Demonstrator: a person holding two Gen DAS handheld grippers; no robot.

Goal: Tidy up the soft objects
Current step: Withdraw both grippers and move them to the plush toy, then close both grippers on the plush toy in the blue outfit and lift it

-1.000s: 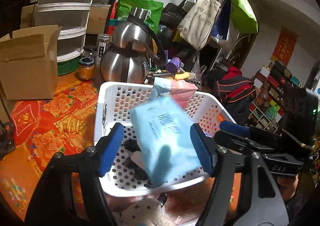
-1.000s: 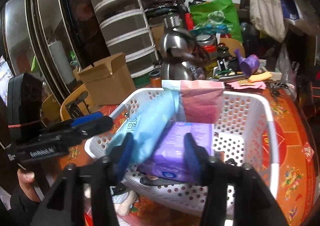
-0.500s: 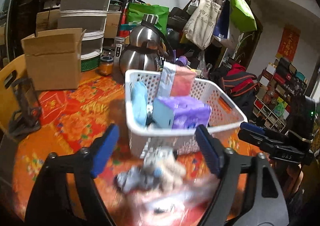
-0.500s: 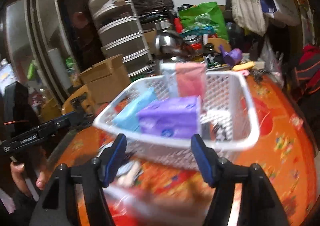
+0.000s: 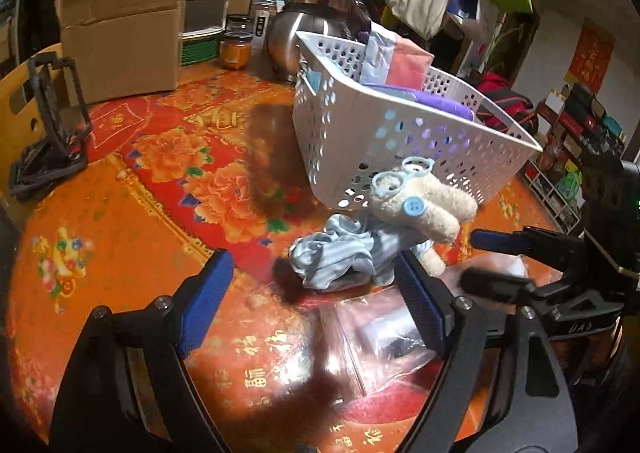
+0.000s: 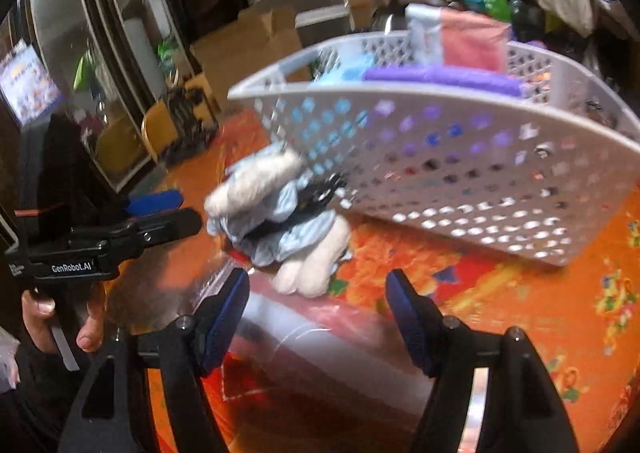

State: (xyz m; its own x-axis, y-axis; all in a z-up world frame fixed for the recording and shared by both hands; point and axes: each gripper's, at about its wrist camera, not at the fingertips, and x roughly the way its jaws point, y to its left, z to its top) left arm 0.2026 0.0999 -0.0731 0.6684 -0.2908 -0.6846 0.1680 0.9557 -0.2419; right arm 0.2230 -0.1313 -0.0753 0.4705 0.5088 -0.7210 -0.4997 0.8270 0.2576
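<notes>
The plush toy (image 5: 420,209) lay low and centre in the frame against the basket (image 5: 360,125) on the counter (image 5: 120,213). It looked light and squashy; its striped clothes (image 5: 340,253) offered purchase. Both the left gripper (image 5: 316,297) and the right gripper (image 6: 320,313) had just been opening and held nothing.

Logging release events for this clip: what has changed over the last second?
Both grippers let go of their packs and drew back and down from the basket: the left gripper and right gripper, jaws just opened wider, now hang empty near the plush toy. The basket stays put.
</notes>
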